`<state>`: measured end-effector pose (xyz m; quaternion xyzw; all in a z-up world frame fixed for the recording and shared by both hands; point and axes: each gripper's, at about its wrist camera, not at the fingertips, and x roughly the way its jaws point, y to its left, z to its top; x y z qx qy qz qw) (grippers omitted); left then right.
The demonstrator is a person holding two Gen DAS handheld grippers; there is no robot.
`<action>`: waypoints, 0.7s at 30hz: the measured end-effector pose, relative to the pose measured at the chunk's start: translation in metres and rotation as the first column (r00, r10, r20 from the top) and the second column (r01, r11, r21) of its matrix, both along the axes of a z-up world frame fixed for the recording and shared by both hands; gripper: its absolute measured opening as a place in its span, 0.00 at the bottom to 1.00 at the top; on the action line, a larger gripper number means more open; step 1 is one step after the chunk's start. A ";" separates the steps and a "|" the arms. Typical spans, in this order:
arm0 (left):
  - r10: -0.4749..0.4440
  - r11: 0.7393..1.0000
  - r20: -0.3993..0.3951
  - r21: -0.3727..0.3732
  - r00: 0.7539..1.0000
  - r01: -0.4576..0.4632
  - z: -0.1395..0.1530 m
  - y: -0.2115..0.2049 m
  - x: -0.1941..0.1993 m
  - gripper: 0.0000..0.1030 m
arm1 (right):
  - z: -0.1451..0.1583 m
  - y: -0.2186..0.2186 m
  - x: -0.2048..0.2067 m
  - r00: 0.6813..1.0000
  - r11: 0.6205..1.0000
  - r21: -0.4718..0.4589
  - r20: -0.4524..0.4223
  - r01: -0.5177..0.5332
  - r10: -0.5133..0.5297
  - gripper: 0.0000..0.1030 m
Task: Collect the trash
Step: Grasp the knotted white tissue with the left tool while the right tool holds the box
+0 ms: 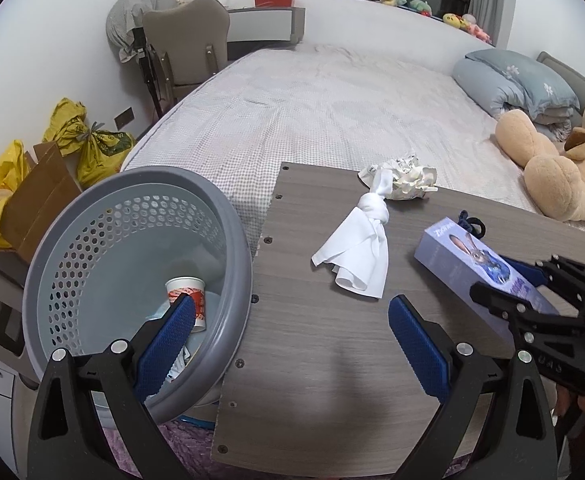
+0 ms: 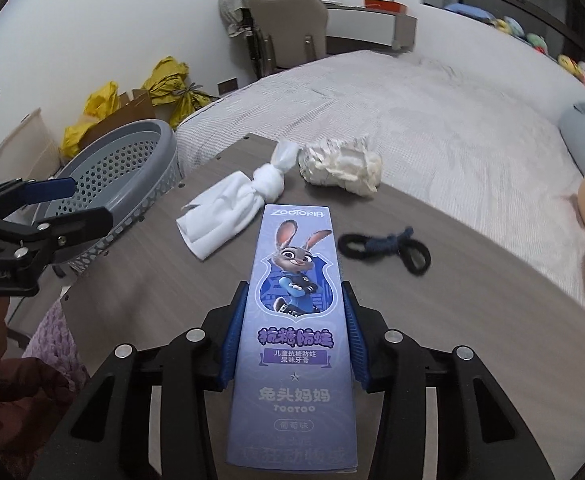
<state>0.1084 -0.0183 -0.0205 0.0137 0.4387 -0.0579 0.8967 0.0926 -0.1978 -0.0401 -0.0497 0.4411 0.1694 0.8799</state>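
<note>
The right tool (image 2: pixel 294 332) is pinched around a long purple toothpaste box (image 2: pixel 294 320) printed with a cartoon rabbit, its blue pads pressing both long sides near the box's middle. The box points away along the fingers, over the desk (image 2: pixel 152 288); whether it rests on the wood cannot be told. The left tool (image 1: pixel 292 344) is spread wide and holds nothing. It is low at the desk's near edge, one finger over the grey perforated basket (image 1: pixel 140 184), the other over the wood.

The basket stands just beside the desk's left edge and contains a red-and-white paper cup (image 1: pixel 186 296) and some paper scraps. On the desk, beyond the box, lie a knotted white cloth (image 1: pixel 358 248) and, touching its far tip, a crumpled ball of white paper (image 1: pixel 406 178). A dark hair tie (image 2: pixel 386 248) lies right of the box.

The desk sits over a bed (image 1: pixel 332 112) with a checked sheet, a folded blue quilt (image 1: pixel 520 80) and a tan teddy bear (image 1: pixel 552 160). Yellow bags (image 1: pixel 88 144) and a chair (image 1: pixel 186 44) stand by the white wall.
</note>
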 end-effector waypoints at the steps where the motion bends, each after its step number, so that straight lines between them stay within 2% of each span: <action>1: -0.004 1.000 -0.001 -0.002 1.000 0.004 -0.001 -0.001 0.000 0.92 | -0.002 -0.002 -0.003 1.000 1.000 0.010 -0.012 0.022 -0.022 0.42; 5: -0.016 1.000 -0.005 -0.008 1.000 0.016 -0.003 -0.004 0.002 0.92 | -0.017 -0.014 -0.014 0.990 0.991 0.051 -0.073 0.125 -0.121 0.42; 12: -0.021 1.000 -0.019 -0.013 1.000 0.021 -0.008 -0.004 0.002 0.92 | -0.019 -0.024 -0.029 0.975 0.968 0.125 -0.078 0.217 -0.209 0.42; 13: -0.020 1.000 -0.017 -0.013 1.000 0.020 -0.008 -0.004 0.002 0.92 | -0.019 -0.024 -0.029 0.973 0.966 0.129 -0.078 0.224 -0.215 0.45; 14: -0.020 1.000 -0.015 -0.012 1.000 0.020 -0.008 -0.004 0.002 0.92 | -0.018 -0.024 -0.028 0.973 0.965 0.130 -0.073 0.227 -0.219 0.53; 16: -0.017 1.000 -0.012 -0.011 1.000 0.016 -0.008 -0.003 0.002 0.92 | -0.015 -0.025 -0.029 0.970 0.961 0.131 -0.052 0.243 -0.238 0.64; 18: -0.014 1.000 -0.015 -0.014 1.000 0.014 -0.008 -0.001 0.002 0.92 | -0.014 -0.024 -0.026 0.968 0.959 0.135 -0.044 0.250 -0.246 0.64; 21: -0.014 1.000 -0.017 -0.014 1.000 0.014 -0.009 -0.001 0.002 0.92 | -0.016 -0.019 -0.021 0.964 0.960 0.094 -0.042 0.265 -0.263 0.64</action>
